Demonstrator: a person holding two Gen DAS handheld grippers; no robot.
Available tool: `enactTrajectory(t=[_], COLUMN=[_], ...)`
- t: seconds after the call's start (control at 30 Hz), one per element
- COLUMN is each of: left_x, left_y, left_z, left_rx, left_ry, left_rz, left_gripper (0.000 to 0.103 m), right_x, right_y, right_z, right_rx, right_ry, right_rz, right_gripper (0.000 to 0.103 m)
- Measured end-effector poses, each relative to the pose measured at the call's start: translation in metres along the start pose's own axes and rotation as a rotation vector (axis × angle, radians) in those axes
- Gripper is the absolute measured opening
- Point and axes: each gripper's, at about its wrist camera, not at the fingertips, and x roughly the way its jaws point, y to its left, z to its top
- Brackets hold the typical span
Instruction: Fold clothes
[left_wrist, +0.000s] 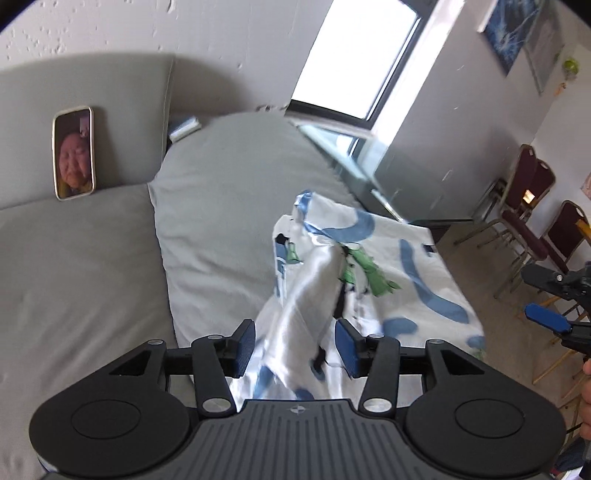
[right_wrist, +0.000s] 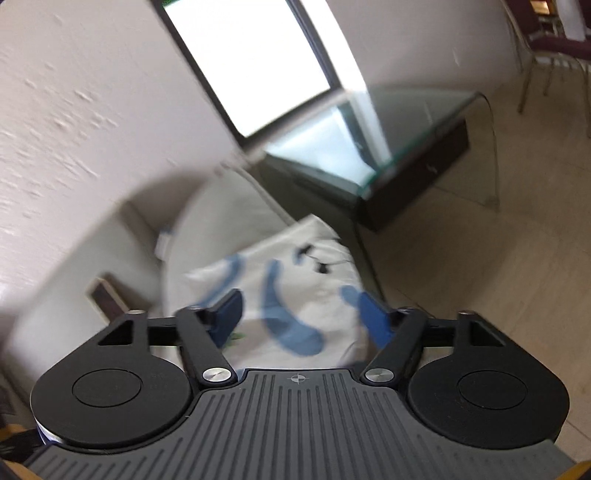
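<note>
Left wrist view: garment (left_wrist: 354, 266) runs lengthwise ahead on the sofa arm (left_wrist: 229, 192), a ridge of it rising between the left tool's (left_wrist: 295, 341) half-open pads, untouched. Right tool (right_wrist: 301, 314) gapes wide and empty, just short of the garment's near edge.

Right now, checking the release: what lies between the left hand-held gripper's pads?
In the left wrist view, a ridge of the white printed garment lies between them, unpinched.

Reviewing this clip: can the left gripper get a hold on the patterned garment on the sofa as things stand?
Probably yes. The left gripper is open with a raised fold of the white and blue garment already between its fingers, and nothing blocks it.
</note>
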Motion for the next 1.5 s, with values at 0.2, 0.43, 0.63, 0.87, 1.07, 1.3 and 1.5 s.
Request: enactTrajectory(t=[0.2, 0.43, 0.63, 0.87, 1.07, 1.3, 1.5], left_x=[0.012, 0.072, 0.057, -0.013, -0.061, -0.106, -0.126], left_y=[-0.036, -0.053, -0.054, -0.058, -0.054, -0.053, -0.079], left_z=[-0.021, -0.036, -0.026, -0.030, -0.047, -0.067, -0.072], left_rx=[0.115, 0.158, 0.178, 0.146, 0.152, 0.154, 0.136], left_ry=[0.095, 0.246, 0.204, 0.200, 0.255, 0.277, 0.281], left_rz=[0.027, 0.119, 0.157, 0.135, 0.124, 0.123, 0.071], left_gripper=[0.033, 0.032, 0.039, 0.046, 0.053, 0.070, 0.090], right_x=[-0.001, 0.031, 0.000, -0.074, -0.089, -0.113, -0.161], right_y=[0.016, 0.008, 0.014, 0.028, 0.034, 0.038, 0.068], right_z=[-0.033, -0.080, -0.063, -0.059, -0.093, -0.110, -0.086], right_rx=[-0.053, 0.008, 0.055, 0.159, 0.333, 0.376, 0.132], right_ry=[0.154, 0.406, 0.342, 0.266, 0.416, 0.460, 0.366], right_rz=[0.041, -0.058, -0.003, 0.164, 0.258, 0.250, 0.179], right_gripper=[0.042, 0.021, 0.051, 0.077, 0.090, 0.089, 0.090])
